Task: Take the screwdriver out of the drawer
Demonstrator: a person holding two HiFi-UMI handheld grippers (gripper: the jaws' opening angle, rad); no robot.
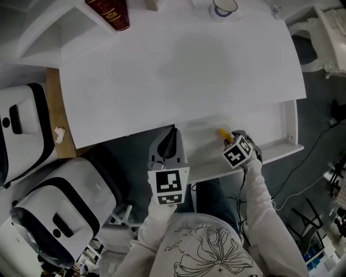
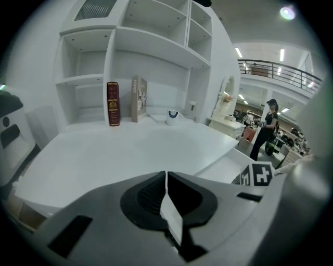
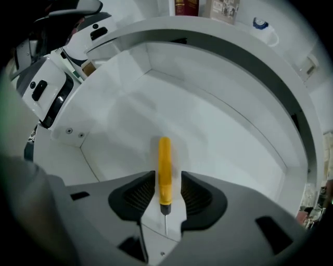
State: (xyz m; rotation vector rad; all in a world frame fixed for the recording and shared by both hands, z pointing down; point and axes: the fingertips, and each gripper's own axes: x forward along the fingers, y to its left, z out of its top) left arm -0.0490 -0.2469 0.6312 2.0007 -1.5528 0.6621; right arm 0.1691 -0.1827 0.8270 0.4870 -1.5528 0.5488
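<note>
The yellow-handled screwdriver [image 3: 164,169] lies on the floor of the open white drawer [image 3: 218,124], its metal shaft pointing toward the camera. My right gripper [image 3: 165,179] points down into the drawer and straddles the handle, jaws open with a thin gap on each side. In the head view the screwdriver's [image 1: 222,132] yellow end shows just beyond the right gripper [image 1: 231,142], inside the drawer [image 1: 273,147]. My left gripper [image 1: 172,136] hovers at the drawer's left end, shut and holding nothing. Its pads [image 2: 151,195] meet in the left gripper view.
The white desk top [image 1: 178,70] lies above the drawer, with a red book [image 1: 111,12] and a mug [image 1: 224,6] at its far edge. Two white machines [image 1: 27,130] [image 1: 59,216] stand to the left. A person [image 2: 268,127] stands far off.
</note>
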